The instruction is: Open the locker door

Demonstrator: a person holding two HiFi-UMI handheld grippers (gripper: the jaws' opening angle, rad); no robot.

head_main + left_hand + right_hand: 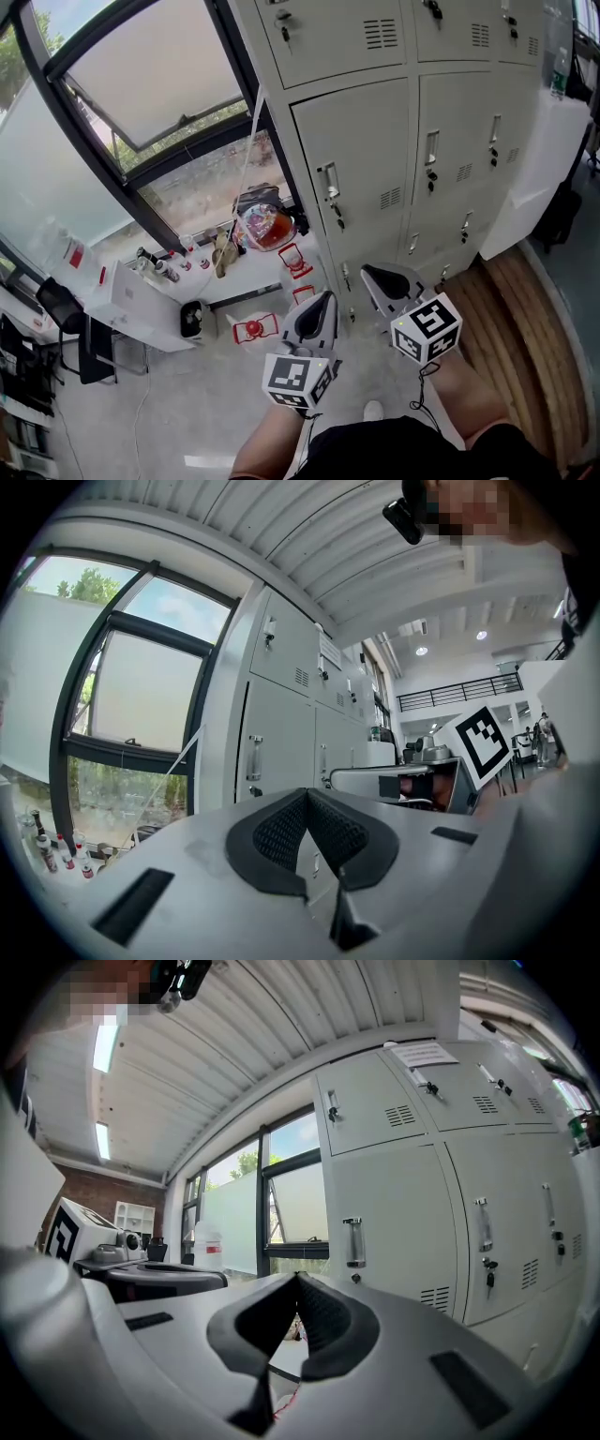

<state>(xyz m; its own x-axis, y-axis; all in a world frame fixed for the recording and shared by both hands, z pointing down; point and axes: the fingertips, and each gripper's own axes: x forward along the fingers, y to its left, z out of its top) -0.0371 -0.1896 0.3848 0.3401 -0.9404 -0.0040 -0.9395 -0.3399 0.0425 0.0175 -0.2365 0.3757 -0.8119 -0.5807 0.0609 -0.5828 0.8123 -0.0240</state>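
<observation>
The pale grey metal locker door [361, 169] is closed. It sits in the middle row, next to the dark-framed glass window [141, 84]. Its silver handle [329, 187] is on its left side. The left gripper [323, 305] and the right gripper [375, 277] are low in front of it, not touching it. Both have their fingers together with nothing in them

The lockers [370, 173] stand right of the window [141, 84], a low shelf [246, 277] before it.

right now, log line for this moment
left tongs: shut, empty | right tongs: shut, empty | locker door: closed, untouched
</observation>
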